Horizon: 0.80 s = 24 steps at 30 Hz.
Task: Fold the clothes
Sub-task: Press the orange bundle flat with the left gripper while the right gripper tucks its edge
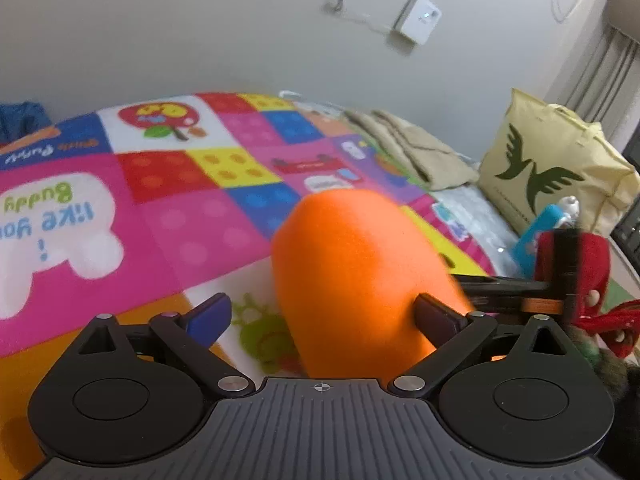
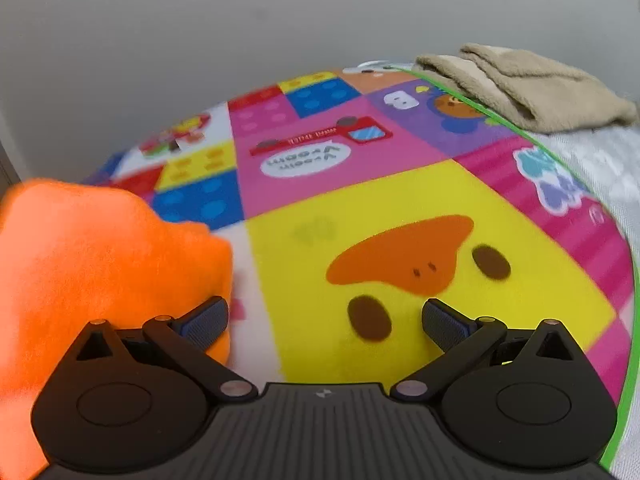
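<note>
Left hand-held gripper (image 1: 322, 318) jaws apart, orange fleece garment (image 1: 352, 276) bunched between them, not pinched. Right hand-held gripper (image 2: 324, 320) also spread, empty; same orange garment at its 9 o'clock. Bright cartoon-print play mat (image 2: 400, 208) underneath. Risk: fleece bunches or slips if closed on a thick lump. Pale yellow zip bag (image 1: 560, 160) at 2 o'clock, contents hidden. Folded beige towel (image 2: 528, 84) at 1 o'clock.

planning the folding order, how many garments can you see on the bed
2. The orange garment lies on the colourful mat near both grippers; the beige garment sits folded at the mat's far right edge. Others may be out of view.
</note>
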Available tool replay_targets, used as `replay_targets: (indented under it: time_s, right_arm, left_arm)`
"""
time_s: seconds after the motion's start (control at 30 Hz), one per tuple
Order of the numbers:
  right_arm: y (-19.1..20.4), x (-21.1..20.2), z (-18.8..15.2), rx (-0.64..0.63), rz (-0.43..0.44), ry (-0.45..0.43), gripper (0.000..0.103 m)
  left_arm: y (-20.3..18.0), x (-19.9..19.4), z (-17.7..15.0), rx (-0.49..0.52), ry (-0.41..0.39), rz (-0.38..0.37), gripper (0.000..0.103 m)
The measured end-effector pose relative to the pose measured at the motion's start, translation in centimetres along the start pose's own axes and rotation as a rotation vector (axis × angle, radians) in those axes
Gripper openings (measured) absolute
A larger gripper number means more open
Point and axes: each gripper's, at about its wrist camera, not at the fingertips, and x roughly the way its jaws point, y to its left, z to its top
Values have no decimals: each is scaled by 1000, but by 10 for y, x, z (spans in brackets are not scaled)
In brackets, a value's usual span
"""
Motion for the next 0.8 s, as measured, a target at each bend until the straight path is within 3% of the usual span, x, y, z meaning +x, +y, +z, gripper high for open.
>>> replay_targets:
  time_s: [0.03, 0.2, 0.3, 0.37, 0.47, 0.53, 0.7, 0.77, 0.8]
  right_arm:
    - [-1, -9, -3, 13, 9, -32, 103]
    - [6, -27, -19, -15, -125, -133, 103]
    - [29, -34, -28, -27, 54, -88, 103]
    - [53, -49, -31, -68, 145, -123, 103]
    - [80, -65, -35, -161, 170, -225, 103]
    - [87, -66, -37, -185, 122, -280, 103]
    - [64, -56, -27, -144, -65, -281, 103]
    - [44, -61, -22, -63, -12, -274, 103]
    - [32, -67, -19, 1, 59, -273, 103]
  left_arm:
    - [2, 0, 0, -14, 0, 1, 101]
    - [11, -10, 2, -40, -9, 36, 101]
    - [23, -20, 4, -85, -19, 44, 100]
    - [33, -27, 6, -108, -34, 83, 100]
    - [49, -34, 8, -156, -42, 140, 100]
    - [56, -37, 9, -185, -36, 155, 100]
    - [43, -44, 9, -150, -36, 114, 100]
    - [30, -42, 9, -107, -36, 84, 100]
    - [23, -40, 9, -85, -38, 81, 100]
